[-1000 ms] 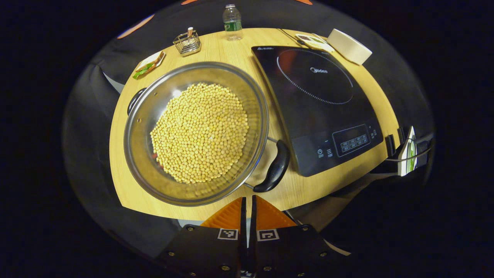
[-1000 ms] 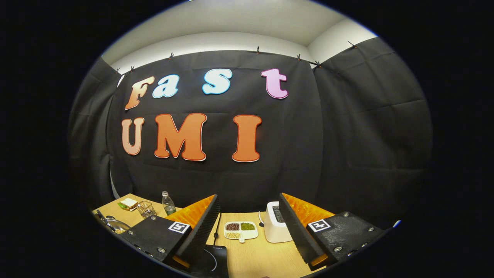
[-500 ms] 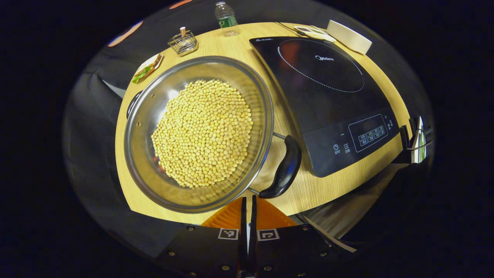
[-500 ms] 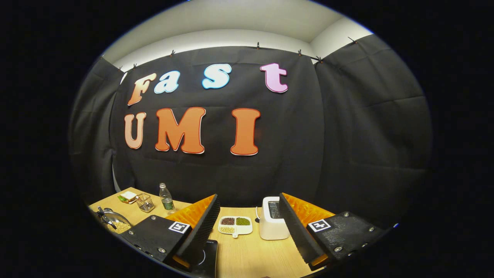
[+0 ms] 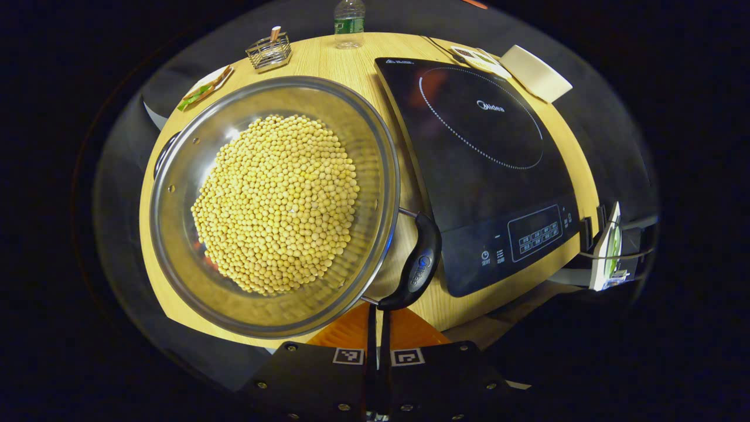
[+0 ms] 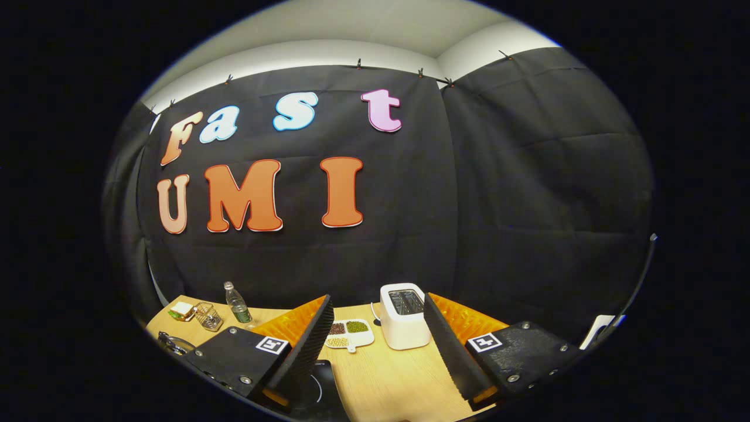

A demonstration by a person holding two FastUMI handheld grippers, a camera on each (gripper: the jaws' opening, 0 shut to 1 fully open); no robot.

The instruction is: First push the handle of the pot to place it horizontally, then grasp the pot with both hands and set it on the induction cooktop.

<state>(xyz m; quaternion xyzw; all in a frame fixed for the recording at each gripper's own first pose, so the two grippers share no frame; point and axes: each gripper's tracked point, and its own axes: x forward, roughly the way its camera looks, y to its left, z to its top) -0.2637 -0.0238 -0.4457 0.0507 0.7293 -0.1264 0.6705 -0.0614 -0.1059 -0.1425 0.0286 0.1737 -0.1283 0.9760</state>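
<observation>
The wide stainless steel pot (image 5: 275, 205), heaped with yellow soybeans (image 5: 275, 202), is sitting on the wooden counter (image 5: 463, 293) just ahead of the left gripper (image 5: 379, 328), whose fingers are clenched together and empty, nearing the pot's black handle (image 5: 413, 266). A glancing push risks sliding the pot or spilling beans. The black induction cooktop (image 5: 480, 164) is lying ahead-right. The right gripper (image 6: 375, 346) is hanging with its fingers released, a white divided dish of beans (image 6: 350, 334) showing between them.

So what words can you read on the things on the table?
"Midea": white brand word on the glass of the induction cooktop.
Control panel symbols and print: too small to read.
Small print at the cooktop's far corner: too small to read.
Bottle label: too blurred to read.
Square markers behind the left gripper's jaws: patterns, not words.
</observation>
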